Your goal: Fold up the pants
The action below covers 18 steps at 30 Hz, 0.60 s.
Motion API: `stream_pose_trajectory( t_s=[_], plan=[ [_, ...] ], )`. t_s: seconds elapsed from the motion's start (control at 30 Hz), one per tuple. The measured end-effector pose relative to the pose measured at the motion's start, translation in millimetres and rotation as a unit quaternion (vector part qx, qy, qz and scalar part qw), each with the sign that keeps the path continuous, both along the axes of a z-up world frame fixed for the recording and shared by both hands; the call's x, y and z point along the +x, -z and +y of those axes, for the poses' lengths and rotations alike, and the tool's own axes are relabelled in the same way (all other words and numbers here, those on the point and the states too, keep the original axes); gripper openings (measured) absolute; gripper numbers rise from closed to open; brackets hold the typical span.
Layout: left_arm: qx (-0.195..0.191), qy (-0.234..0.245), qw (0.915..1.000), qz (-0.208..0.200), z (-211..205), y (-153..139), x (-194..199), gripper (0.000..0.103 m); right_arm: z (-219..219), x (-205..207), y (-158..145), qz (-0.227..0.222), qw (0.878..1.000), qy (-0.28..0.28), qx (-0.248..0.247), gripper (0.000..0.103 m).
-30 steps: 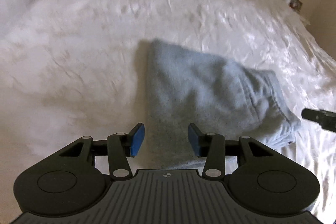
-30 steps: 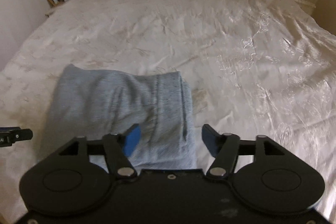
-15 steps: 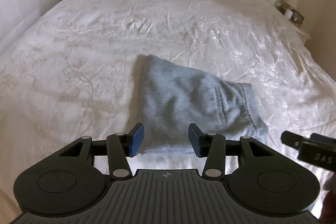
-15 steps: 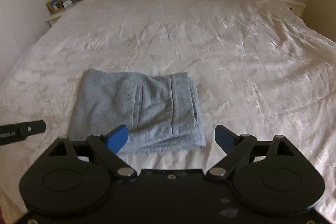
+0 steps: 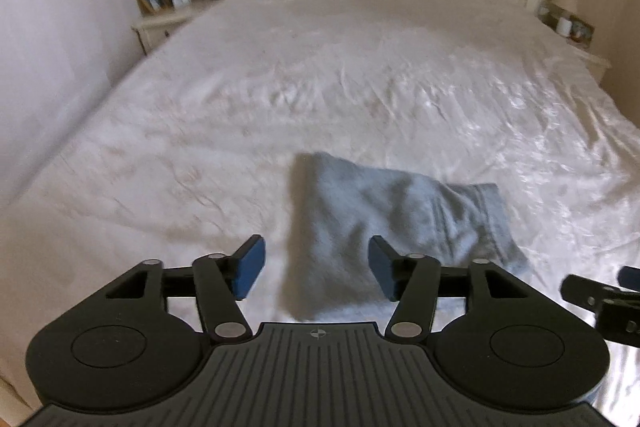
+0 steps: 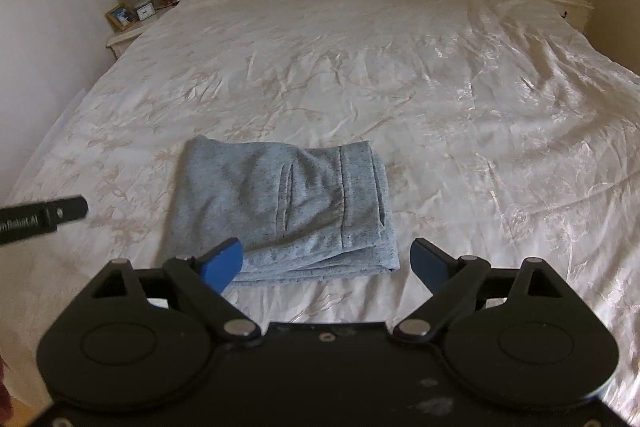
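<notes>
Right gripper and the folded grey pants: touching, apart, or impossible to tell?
Apart. In the right wrist view the right gripper is open, and bare bedspread shows between it and the pants.

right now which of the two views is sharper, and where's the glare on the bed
Right wrist view is sharper: the folded grey sweatpants show crisp seams and flecks. Left wrist view is motion-blurred, so they look smeared. Glare sits on the right side of the shiny cream satin bedspread in both views; fisheye bends the edges.
</notes>
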<state>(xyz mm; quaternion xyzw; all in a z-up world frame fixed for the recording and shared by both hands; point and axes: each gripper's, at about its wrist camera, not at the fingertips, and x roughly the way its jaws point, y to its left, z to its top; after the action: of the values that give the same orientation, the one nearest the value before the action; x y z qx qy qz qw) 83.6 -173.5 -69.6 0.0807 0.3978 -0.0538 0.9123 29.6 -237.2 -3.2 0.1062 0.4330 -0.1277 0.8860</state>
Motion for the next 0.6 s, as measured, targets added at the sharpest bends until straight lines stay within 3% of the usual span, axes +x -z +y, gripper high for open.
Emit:
stream_pose_trajectory(
  t_s=[0.13, 0.33, 0.6],
  plan=[
    [0.007, -0.015, 0.9998, -0.013, -1.5, -0.6, -3.3, 0.064, 2.3, 0.5, -0.2, 0.001, 1.000, -0.009, 0.006, 0.095],
    [0.024, -0.006, 0.9991, 0.034, -9.8, 10.0, 1.3, 0.064, 3.4, 2.3, -3.0, -0.004, 1.000, -0.016, 0.011, 0.095],
    [0.014, -0.024, 0.9948, 0.098, -9.8, 28.4, 4.4, 0.064, 3.1, 5.0, 0.2, 0.004, 1.000, -0.013, 0.016, 0.095]
  ],
)
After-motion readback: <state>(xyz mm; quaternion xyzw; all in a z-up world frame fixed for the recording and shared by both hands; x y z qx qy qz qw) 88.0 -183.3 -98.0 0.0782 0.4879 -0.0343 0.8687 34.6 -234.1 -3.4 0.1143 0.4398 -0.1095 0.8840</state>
